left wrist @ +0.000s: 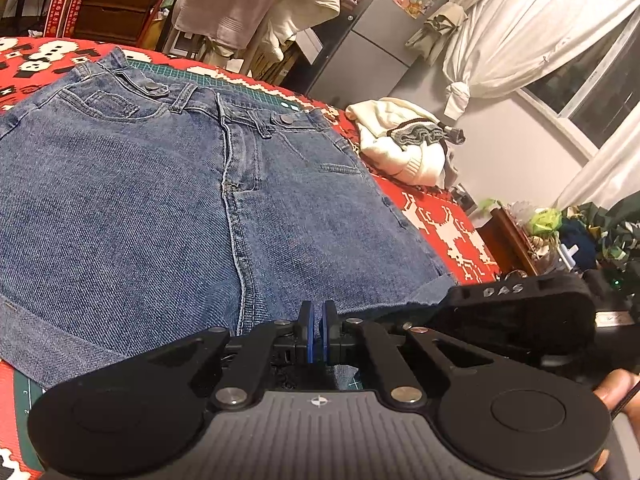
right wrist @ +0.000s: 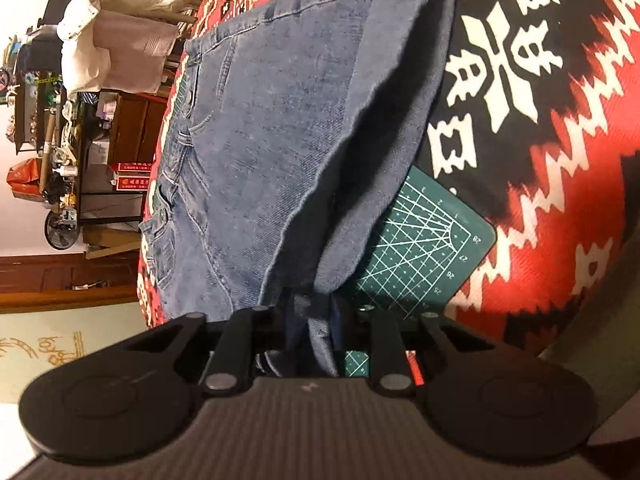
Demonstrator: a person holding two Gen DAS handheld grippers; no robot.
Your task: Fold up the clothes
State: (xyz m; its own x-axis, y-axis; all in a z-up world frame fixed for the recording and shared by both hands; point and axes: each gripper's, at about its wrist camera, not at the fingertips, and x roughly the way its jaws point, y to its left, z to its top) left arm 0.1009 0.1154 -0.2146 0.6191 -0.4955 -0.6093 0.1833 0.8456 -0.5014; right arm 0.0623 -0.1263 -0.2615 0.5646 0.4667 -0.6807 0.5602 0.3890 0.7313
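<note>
Two claws: we see the left claw (left wrist: pixel 319 330) with blue pads nearly together, gripping nothing.
Right claw (right wrist: pixel 312 330): pinching hem of blue twill denim shorts (left wrist: pixel 160 200).
Shorts: flat on red pixel-patterned woven blanket (left wrist: pixel 440 224).
Mat: green gridded cutting mat (right wrist: pixel 432 240) beneath.

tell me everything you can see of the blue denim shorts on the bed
The blue denim shorts are mid-wash, faded in patches, with lighter contrast stitching, belt loops, a buttoned waistband, a fly seam, front pockets and cuffed hems. They lie front up over a green cutting mat on a red, white and black patterned blanket. One hem corner is pinched and lifted by the right gripper, raising a fold. The left gripper sits at the near hem, blue pads almost together; nothing shows between them.
</note>
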